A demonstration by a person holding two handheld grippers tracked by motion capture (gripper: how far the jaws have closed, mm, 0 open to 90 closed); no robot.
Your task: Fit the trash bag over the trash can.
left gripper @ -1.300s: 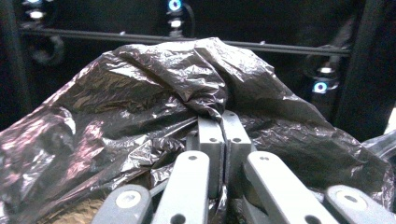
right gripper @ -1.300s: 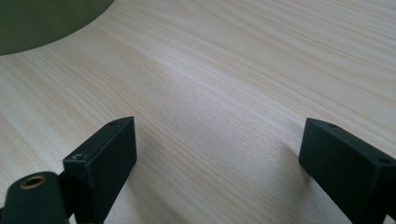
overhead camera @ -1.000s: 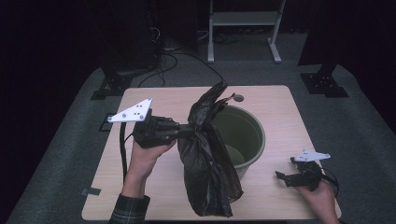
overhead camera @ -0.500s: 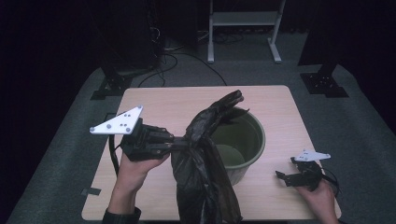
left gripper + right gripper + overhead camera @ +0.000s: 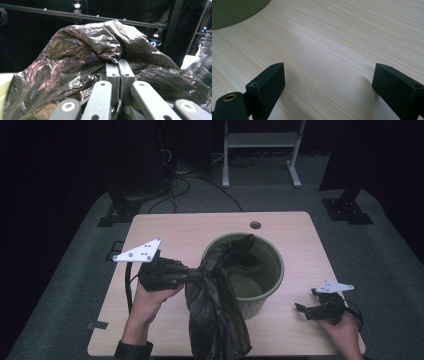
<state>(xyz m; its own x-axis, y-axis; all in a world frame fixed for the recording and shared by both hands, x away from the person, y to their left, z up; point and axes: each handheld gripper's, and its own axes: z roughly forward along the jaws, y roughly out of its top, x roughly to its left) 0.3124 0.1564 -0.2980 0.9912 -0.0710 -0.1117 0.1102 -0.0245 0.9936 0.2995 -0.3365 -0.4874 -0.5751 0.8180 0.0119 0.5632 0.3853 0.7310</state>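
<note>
1. The left gripper is clamped tight on a bunched fold of the black bin bag. In the left gripper view its jaws meet with only crinkled film pinched between them. Keep that pinch firm, since thin plastic probably slips out easily.

2. The bag hangs over the near-left rim of the green bin. Its upper end drapes into the bin's mouth and the long lower part trails down the outside onto the table. The step in hand looks like lining the bin, so most of the bag needs to get inside.

3. Lift the pinched fold above the rim before moving it across. Dragging it low could snag the rim or tip the bin.

4. The right gripper rests near the table's front right corner, well apart from the bin. Its jaws stand wide open with nothing between them, bare wood showing in the right gripper view.

5. Bring that free gripper to the bag's opposite edge or to the bin's wall to steady things while the mouth is spread.
</note>
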